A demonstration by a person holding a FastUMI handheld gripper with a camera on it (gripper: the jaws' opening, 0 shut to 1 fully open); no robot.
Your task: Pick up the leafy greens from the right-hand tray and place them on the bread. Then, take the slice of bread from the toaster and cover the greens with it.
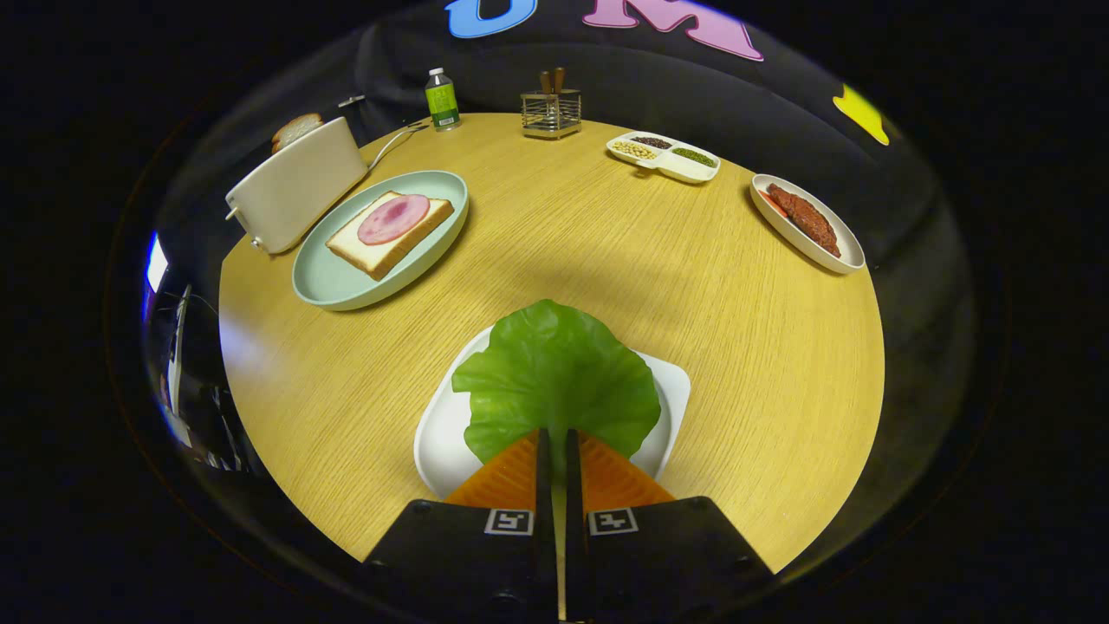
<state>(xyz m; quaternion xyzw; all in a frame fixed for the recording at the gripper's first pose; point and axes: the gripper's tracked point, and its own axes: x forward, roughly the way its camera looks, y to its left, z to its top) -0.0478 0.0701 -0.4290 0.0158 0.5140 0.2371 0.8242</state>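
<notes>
A green lettuce leaf (554, 377) fans out just ahead of my fingers, over a white tray (442, 433). My gripper (555, 442) is shut on the leaf's stem end, with both fingers pressed close together on it. Beyond, to the left, a slice of bread topped with a pink ham round (392, 227) lies on a pale green plate (333, 282). Behind that plate stands a white toaster (295, 186) with a bread slice (296, 130) poking out of its top.
The round wooden table (606, 251) also carries a green bottle (442, 100), a wire utensil holder (551, 111), a divided dish of beans (664, 157) and an oval dish of red meat (807, 223) at the far right. The toaster's cord trails toward the bottle.
</notes>
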